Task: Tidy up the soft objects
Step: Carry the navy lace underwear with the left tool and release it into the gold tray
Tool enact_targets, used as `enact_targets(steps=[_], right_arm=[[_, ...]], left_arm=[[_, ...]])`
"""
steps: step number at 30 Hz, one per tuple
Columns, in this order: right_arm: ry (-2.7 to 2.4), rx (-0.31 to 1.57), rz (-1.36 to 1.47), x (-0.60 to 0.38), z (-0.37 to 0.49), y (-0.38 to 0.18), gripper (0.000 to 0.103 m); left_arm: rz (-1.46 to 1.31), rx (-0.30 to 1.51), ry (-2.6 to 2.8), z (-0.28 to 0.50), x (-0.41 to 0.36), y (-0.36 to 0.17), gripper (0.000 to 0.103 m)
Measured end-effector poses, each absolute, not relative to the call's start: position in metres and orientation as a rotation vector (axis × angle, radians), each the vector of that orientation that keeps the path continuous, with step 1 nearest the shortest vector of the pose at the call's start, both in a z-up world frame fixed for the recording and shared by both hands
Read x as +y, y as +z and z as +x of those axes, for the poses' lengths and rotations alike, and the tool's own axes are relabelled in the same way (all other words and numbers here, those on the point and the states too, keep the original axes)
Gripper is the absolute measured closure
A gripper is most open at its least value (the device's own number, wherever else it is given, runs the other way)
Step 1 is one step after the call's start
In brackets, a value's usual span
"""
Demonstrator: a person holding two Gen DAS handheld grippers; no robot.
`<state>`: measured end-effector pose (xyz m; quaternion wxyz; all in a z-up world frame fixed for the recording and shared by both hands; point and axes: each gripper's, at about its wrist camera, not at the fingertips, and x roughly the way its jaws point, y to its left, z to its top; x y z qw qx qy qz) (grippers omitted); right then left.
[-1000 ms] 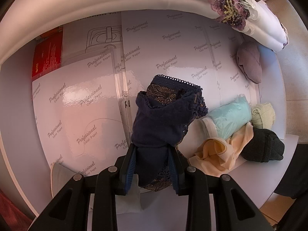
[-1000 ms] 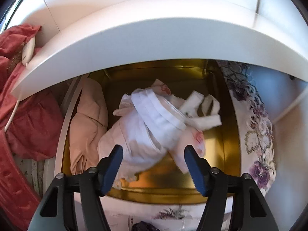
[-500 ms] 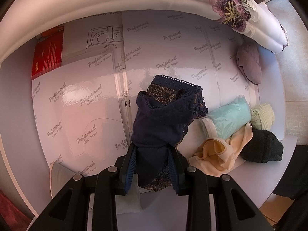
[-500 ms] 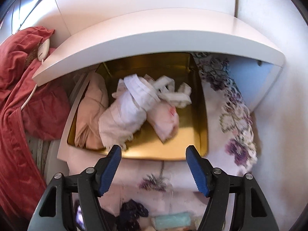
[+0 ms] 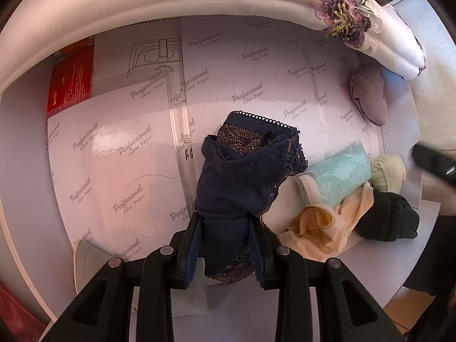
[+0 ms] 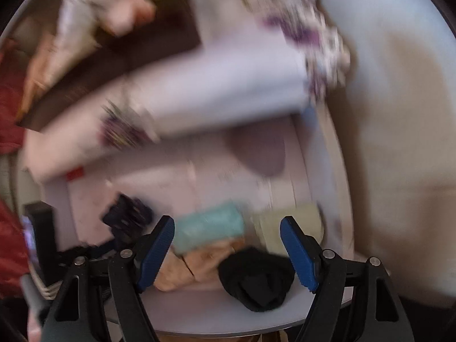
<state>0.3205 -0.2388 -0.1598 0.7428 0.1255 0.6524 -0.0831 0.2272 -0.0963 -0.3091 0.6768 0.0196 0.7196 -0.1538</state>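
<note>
White glossy paper sheets (image 5: 136, 154) are covering the work surface, filling the middle and left of the left wrist frame. At lower centre the left gripper (image 5: 225, 245) is clamping a navy lace garment (image 5: 245, 176) between its blue pads, the cloth bunching upward from the jaws over the paper.

Right of centre in that frame, a small heap of soft items is lying together: a rolled mint piece (image 5: 336, 176), a peach fabric (image 5: 322, 225) touching it below, a black bundle (image 5: 390, 219) and a pale cream roll (image 5: 389, 172) at the right edge. A mauve pouch (image 5: 369, 94) is sitting apart at upper right.

The right wrist frame is heavily blurred. The right gripper (image 6: 228, 253) is standing empty, its jaws having just been opening wide, and it is hovering over the heap with the black bundle (image 6: 256, 279) low between the fingers.

Judging from this, the next pick is being lined up. Doing it well probably means settling the hand first, then descending on one item only, since the peach fabric is lying against its neighbours and could drag along.
</note>
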Motion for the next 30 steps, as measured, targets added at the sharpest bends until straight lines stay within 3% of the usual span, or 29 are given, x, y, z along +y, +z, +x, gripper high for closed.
enact_targets(steps=[9,30], right_arm=[[-0.144,1.576,0.214,-0.224,0.317,-0.209,0.026],[-0.118,1.602,0.117,-0.206,0.311,-0.231,0.02]], left_arm=[[0.043,1.617,-0.346,0.226,-0.097,-0.31,0.071],[-0.001,1.611,-0.357,0.225,-0.089,-0.308,0.072]])
